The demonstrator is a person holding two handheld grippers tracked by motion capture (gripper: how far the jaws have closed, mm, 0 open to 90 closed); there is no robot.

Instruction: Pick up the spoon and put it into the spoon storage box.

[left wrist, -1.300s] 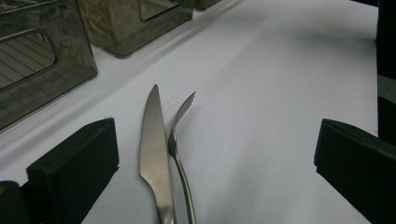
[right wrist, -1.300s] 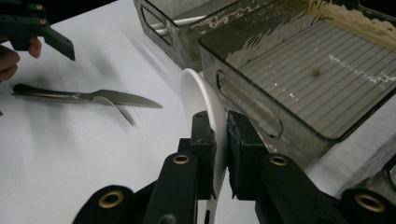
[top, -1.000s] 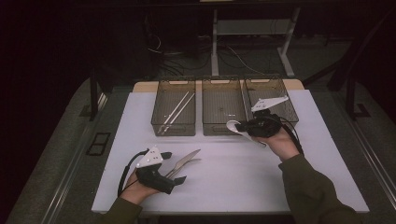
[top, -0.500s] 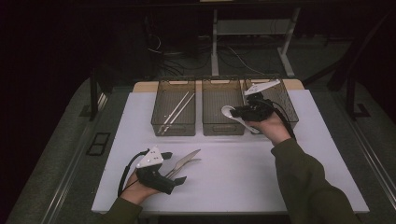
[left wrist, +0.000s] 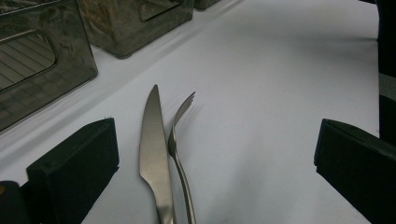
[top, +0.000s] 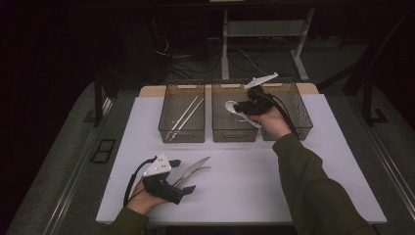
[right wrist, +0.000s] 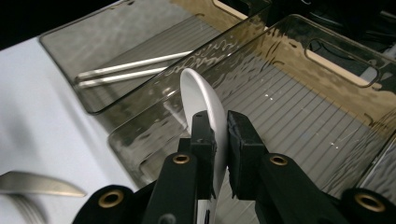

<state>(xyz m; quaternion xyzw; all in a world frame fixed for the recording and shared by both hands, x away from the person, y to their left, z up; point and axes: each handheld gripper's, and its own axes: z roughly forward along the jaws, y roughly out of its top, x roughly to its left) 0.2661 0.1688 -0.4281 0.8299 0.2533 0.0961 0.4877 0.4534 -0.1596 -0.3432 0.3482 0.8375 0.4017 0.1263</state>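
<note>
My right gripper [top: 243, 108] is shut on a white spoon [right wrist: 205, 105], held over the middle smoky bin [top: 234, 134]; the spoon [top: 233, 107] juts to the left with its bowl above that bin. In the right gripper view both pads pinch the spoon near its bowl. My left gripper [top: 183, 176] rests on the white table near the front edge, jaws wide open. A steel knife [left wrist: 153, 144] and a fork [left wrist: 180, 140] lie side by side between its jaws, untouched. In the high view the knife [top: 195, 166] points toward the bins.
Three smoky plastic bins stand in a row at the back of the white table [top: 254, 186]. The left bin [top: 182, 133] holds a pair of metal chopsticks [top: 185, 116]. The right bin [top: 302, 117] sits behind my right hand. Dark floor and cables lie beyond.
My right gripper has carried the spoon back and to the left, from in front of the right bin to above the middle bin. The left gripper, knife and fork have stayed put.
</note>
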